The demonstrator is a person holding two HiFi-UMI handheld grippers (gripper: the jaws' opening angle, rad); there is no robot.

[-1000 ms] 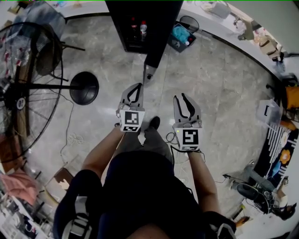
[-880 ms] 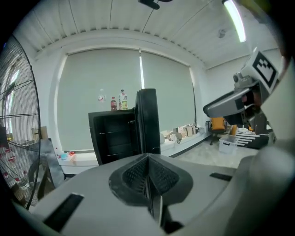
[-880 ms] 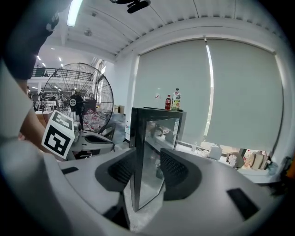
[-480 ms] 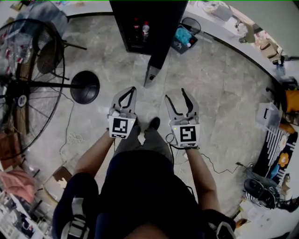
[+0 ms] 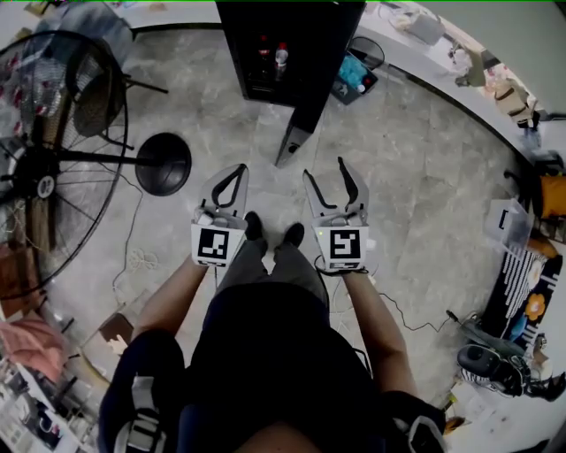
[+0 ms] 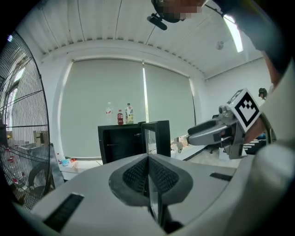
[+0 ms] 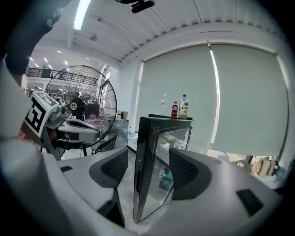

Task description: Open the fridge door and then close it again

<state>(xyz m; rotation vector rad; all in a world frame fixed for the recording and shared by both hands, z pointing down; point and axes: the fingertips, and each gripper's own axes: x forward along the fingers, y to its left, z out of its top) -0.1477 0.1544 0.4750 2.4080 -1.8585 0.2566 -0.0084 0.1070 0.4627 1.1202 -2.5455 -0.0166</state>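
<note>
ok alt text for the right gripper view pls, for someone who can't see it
The right gripper, its jaws just opened and holding nothing, frames an open glass fridge door standing edge-on further ahead. Two bottles show above the door's top edge. The left gripper and a large fan are at the left.

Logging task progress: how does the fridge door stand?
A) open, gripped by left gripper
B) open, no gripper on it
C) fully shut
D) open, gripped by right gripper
B: the fridge door stands swung out from the fridge; the shut left gripper and the right gripper, whose empty jaws have just been opening, both hang short of it.
</note>
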